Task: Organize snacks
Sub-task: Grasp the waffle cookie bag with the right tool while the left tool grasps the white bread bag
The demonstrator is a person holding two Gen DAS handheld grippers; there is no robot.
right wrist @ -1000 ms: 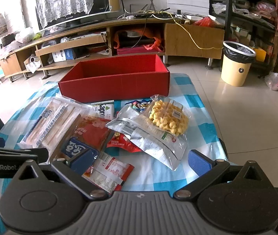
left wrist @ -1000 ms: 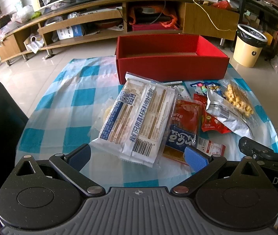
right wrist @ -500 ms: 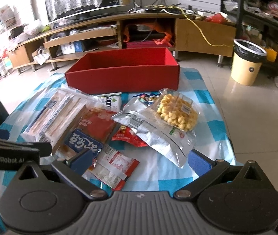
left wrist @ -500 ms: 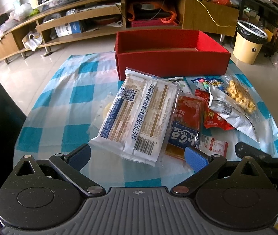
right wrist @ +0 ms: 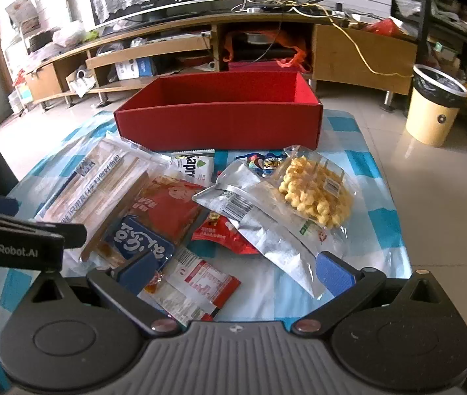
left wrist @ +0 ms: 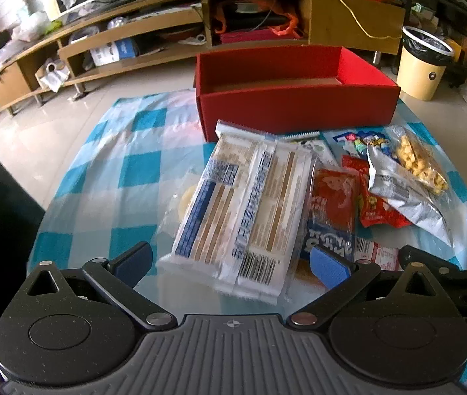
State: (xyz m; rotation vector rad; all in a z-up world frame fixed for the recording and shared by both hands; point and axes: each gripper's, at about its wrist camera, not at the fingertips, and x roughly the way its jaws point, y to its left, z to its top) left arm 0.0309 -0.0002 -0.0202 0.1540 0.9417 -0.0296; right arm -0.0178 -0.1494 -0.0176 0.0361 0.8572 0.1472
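An empty red box [left wrist: 296, 98] [right wrist: 220, 121] stands at the far side of the checked cloth. In front of it lies a heap of snacks: a long white biscuit pack [left wrist: 246, 210] [right wrist: 98, 181], a red-and-blue packet [left wrist: 332, 210] [right wrist: 154, 217], a silver bag of yellow puffs [left wrist: 407, 177] [right wrist: 299, 204], a small red sachet [right wrist: 200, 283]. My left gripper [left wrist: 232, 263] hovers open over the near end of the biscuit pack. My right gripper [right wrist: 236, 270] stands open above the small sachet, holding nothing.
The blue-and-white checked cloth [left wrist: 128, 171] covers a low table with its edge close on the right. Beyond stand a wooden TV cabinet [right wrist: 200, 52] and a yellow waste bin [right wrist: 434, 105]. The left gripper's body [right wrist: 16, 243] crosses the right wrist view's left side.
Both grippers have tilted and moved a little nearer the snacks; the box and packets sit lower and larger in view. No packet has moved and both grippers stayed open.
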